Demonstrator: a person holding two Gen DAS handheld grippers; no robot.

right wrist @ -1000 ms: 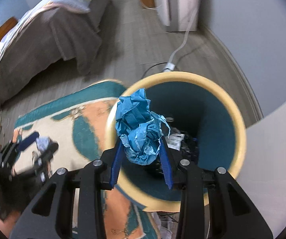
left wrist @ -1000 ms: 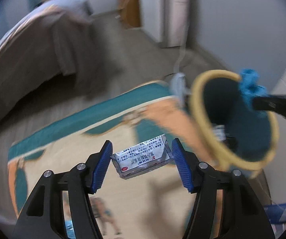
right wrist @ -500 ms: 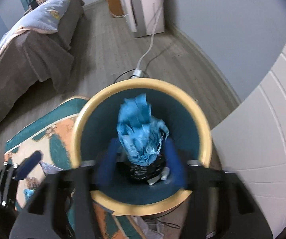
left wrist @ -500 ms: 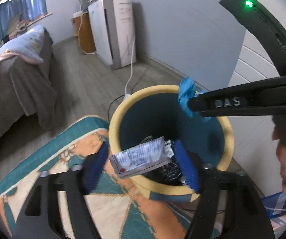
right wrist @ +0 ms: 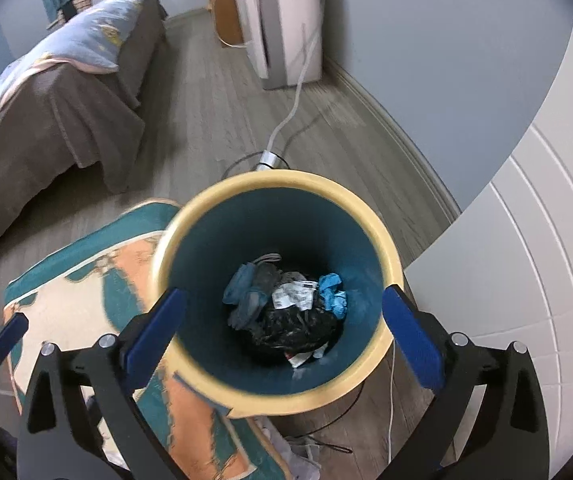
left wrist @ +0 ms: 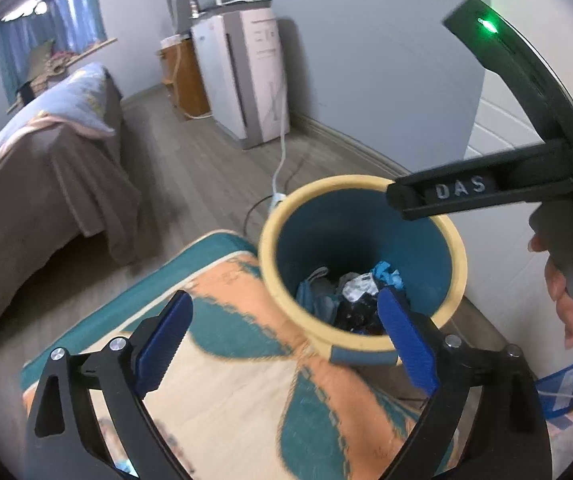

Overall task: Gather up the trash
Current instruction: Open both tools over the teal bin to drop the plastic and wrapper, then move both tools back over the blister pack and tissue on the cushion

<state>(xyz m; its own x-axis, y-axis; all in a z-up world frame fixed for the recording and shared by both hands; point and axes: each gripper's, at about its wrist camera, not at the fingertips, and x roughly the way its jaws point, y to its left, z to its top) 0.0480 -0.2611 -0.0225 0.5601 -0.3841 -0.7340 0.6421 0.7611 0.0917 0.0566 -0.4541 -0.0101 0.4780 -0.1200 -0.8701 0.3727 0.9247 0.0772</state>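
Observation:
A round trash bin with a yellow rim (left wrist: 282, 216) (right wrist: 390, 256) and teal inside stands on the floor by the wall. In it lie a silver printed packet (right wrist: 292, 294) (left wrist: 356, 286), a crumpled blue paper wad (right wrist: 332, 292) (left wrist: 386, 272) and a black bag (right wrist: 294, 328). My left gripper (left wrist: 286, 336) is open and empty, low beside the bin's near rim. My right gripper (right wrist: 282, 332) is open and empty above the bin mouth; its body shows in the left wrist view (left wrist: 486, 192).
A teal, orange and cream rug (left wrist: 226, 380) (right wrist: 86, 292) lies left of the bin. A bed with a brown cover (left wrist: 38, 184) (right wrist: 46, 120) stands at the left. A white appliance (left wrist: 246, 80) with a cord (right wrist: 286, 120) is by the far wall. A white panelled surface (right wrist: 526, 260) is at the right.
Both grippers opened. The silver packet dropped from the left gripper and the blue wad from the right gripper into the bin. The left gripper moved closer to the bin.

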